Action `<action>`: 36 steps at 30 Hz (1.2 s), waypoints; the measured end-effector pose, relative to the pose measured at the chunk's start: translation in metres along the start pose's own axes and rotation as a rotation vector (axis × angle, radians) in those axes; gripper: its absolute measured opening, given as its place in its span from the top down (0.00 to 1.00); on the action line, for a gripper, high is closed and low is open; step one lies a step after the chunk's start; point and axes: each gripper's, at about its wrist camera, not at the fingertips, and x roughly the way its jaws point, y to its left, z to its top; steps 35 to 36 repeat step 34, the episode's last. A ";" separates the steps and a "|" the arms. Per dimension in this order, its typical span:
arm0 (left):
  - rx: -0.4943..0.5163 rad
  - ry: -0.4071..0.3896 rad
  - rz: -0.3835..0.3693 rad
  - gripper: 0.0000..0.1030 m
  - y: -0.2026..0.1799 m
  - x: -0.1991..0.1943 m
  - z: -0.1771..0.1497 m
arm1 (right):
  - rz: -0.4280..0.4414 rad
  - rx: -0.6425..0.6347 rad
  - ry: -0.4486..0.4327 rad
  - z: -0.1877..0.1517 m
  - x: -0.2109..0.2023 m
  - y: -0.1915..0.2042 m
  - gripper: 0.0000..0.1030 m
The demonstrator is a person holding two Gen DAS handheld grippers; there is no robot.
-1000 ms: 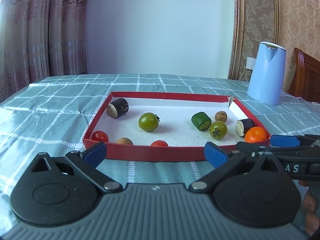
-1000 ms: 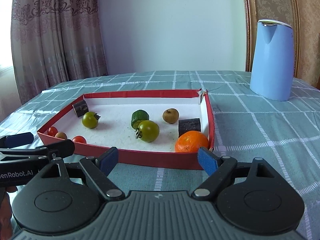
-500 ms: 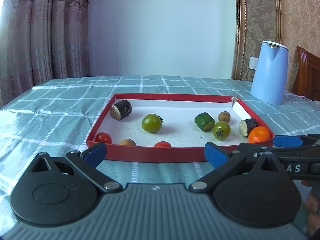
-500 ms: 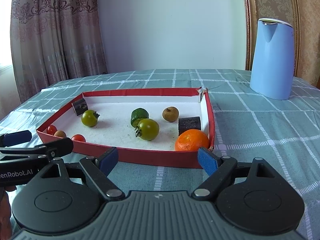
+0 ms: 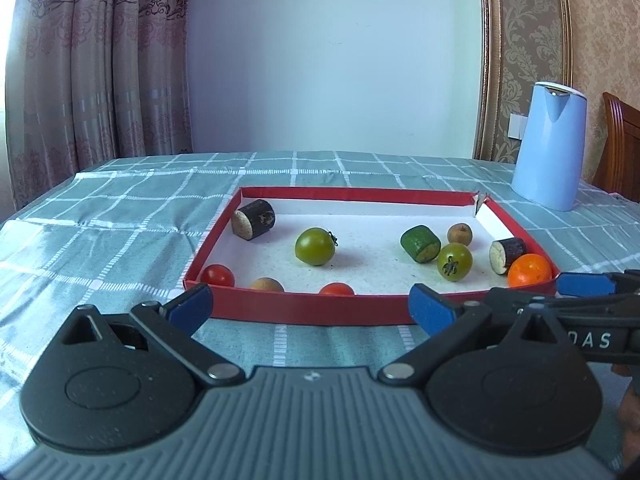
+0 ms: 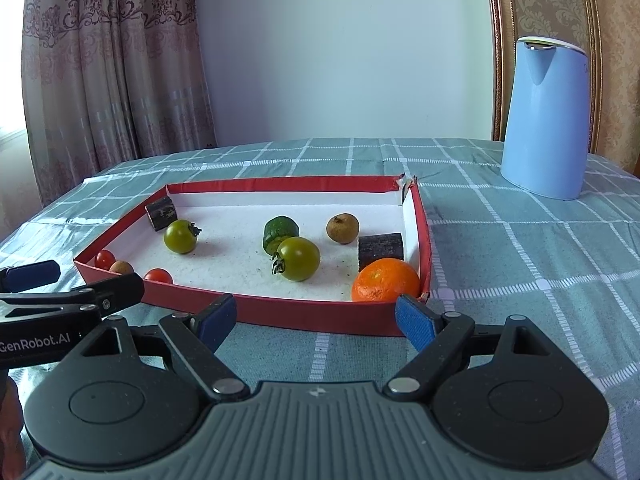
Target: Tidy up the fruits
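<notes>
Left wrist view: left gripper (image 5: 310,304) wide open, holding nothing, just short of red tray's (image 5: 304,312) near wall; orange (image 5: 529,270) sits in tray's near-right corner. Right wrist view: right gripper (image 6: 316,318) wide open, empty, at same near wall; green tomato (image 6: 298,258) mid-tray; blue kettle (image 6: 544,120) at tabletop's far-right

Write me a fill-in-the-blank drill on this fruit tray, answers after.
1. The tray has a ____ rim.
2. The orange lies in the tray's near ____ corner.
3. The tray holds ____ green tomatoes.
4. The kettle beyond the tray is ____.

Answers: red; right; two; blue
</notes>
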 end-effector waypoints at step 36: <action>-0.047 0.105 -0.016 0.00 0.016 -0.002 -0.014 | -0.010 -0.101 0.076 -0.015 0.000 0.012 0.16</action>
